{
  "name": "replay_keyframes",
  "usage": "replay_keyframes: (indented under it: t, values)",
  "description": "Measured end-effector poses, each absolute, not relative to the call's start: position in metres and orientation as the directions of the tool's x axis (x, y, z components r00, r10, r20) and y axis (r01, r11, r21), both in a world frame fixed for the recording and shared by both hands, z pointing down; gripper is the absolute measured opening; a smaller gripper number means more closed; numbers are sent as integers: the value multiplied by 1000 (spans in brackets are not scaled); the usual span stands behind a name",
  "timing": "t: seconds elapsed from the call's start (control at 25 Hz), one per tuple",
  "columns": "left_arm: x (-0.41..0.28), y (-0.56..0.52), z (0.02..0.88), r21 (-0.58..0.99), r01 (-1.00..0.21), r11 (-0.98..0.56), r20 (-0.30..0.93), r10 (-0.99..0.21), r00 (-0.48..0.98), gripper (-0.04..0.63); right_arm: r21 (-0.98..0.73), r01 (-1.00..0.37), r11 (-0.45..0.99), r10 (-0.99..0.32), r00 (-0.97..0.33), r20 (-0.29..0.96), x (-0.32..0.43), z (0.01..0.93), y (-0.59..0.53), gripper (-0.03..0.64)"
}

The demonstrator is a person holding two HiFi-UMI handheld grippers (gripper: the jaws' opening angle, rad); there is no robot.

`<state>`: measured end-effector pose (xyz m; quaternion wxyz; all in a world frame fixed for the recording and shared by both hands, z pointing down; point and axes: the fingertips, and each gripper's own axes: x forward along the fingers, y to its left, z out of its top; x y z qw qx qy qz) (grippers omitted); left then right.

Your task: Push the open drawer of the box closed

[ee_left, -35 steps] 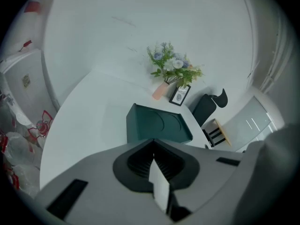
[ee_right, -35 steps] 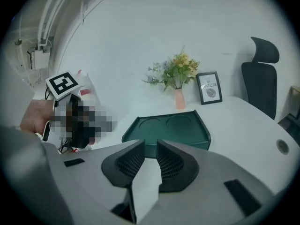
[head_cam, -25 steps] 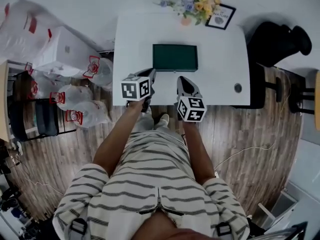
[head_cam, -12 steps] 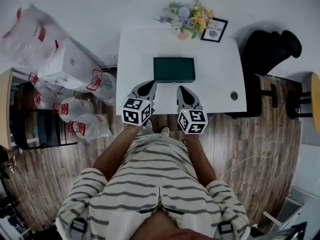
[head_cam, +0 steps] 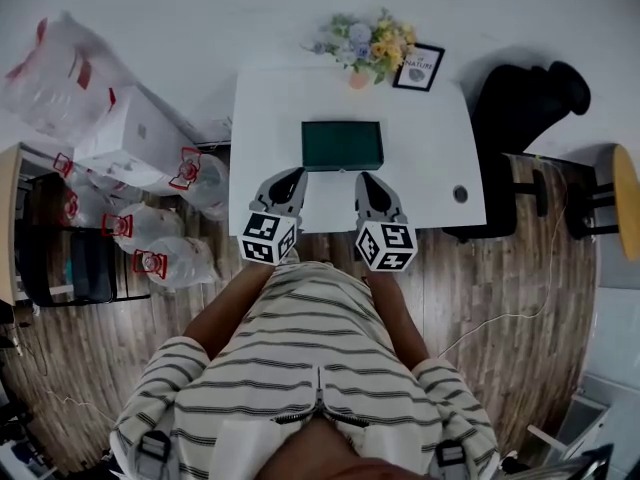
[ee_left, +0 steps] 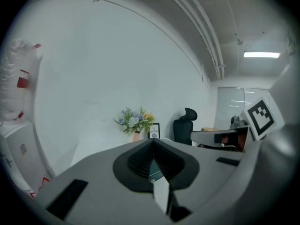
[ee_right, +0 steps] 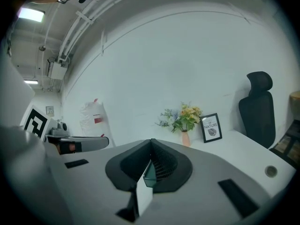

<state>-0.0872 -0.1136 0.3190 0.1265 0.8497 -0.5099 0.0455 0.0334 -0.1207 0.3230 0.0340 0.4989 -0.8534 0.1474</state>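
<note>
Head view looks steeply down on us. At the far left, white plastic bags [head_cam: 48, 63] and a white carton [head_cam: 135, 133] are piled on the wooden floor [head_cam: 520, 298], with more bags marked in red [head_cam: 150, 238] below them. To their right stands the white surface [head_cam: 440, 158], and the dark green box [head_cam: 342, 145] lies flat near its middle, its long side toward us. From above we cannot tell whether its drawer stands open or shut. Our left gripper [head_cam: 290, 175] reaches over the near edge of the surface and points at the box's left near corner, and our right gripper [head_cam: 365, 178] points at its right near corner. Both tips come just beside the box, and we cannot tell if they touch it. Behind the box, at the far edge, sit a bunch of flowers [head_cam: 362, 40] and, right of it, a small framed picture [head_cam: 418, 67]. A round hole [head_cam: 460, 194] shows in the surface near its right edge, and a black chair [head_cam: 525, 93] stands beyond that. In the left gripper view the fingers [ee_left: 140, 161] are pressed together tip to tip, with a sliver of green showing in the gap beneath the tips. In the right gripper view the fingers [ee_right: 165, 165] are likewise pressed together, a green sliver below them, and the flowers and the framed picture stand ahead against the white wall [ee_right: 178, 64].
</note>
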Motion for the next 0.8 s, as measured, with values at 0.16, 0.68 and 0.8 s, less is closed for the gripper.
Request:
replay_keyframes:
  t: [0.16, 0.68, 0.8]
  values:
    - [-87, -115, 321, 166, -881, -442, 203, -859, 469, 2, -214, -865, 455, -846, -494, 200, 38, 323, -124, 9]
    - [-83, -120, 326, 143, -885, -444, 204, -862, 465, 2, -208, -860, 466, -842, -503, 193, 36, 327, -130, 9]
    - [-81, -122, 326, 137, -883, -448, 199, -861, 468, 2, -209, -859, 467, -842, -504, 193, 37, 330, -132, 9]
